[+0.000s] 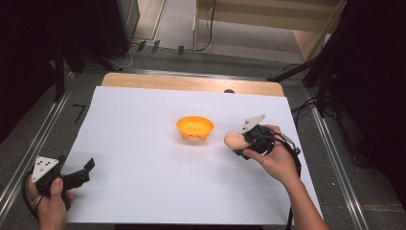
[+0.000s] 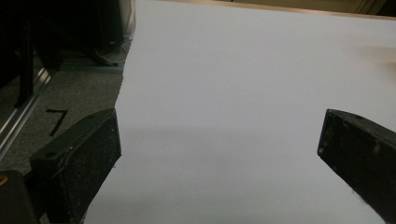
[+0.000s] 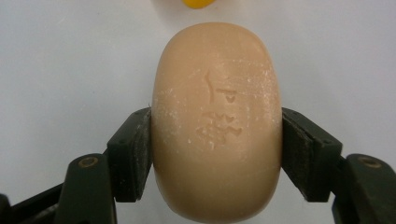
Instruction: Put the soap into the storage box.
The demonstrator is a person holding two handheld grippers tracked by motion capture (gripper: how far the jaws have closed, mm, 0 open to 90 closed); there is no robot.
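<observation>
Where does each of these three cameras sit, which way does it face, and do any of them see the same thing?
High view: above the table's near edge, looking forward and down; both forearms, left claw and right claw.
Left gripper view: on the left claw, facing the white sheet between open black jaws.
Right gripper view: on the right claw, jaws clamped on the soap.
Shared: soap and orange bowl, whose edge tops the right gripper view.

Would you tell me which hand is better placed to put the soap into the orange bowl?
The right. Its gripper already clamps the soap just beside the orange bowl. The left gripper sits open at the table's near left edge.
</observation>
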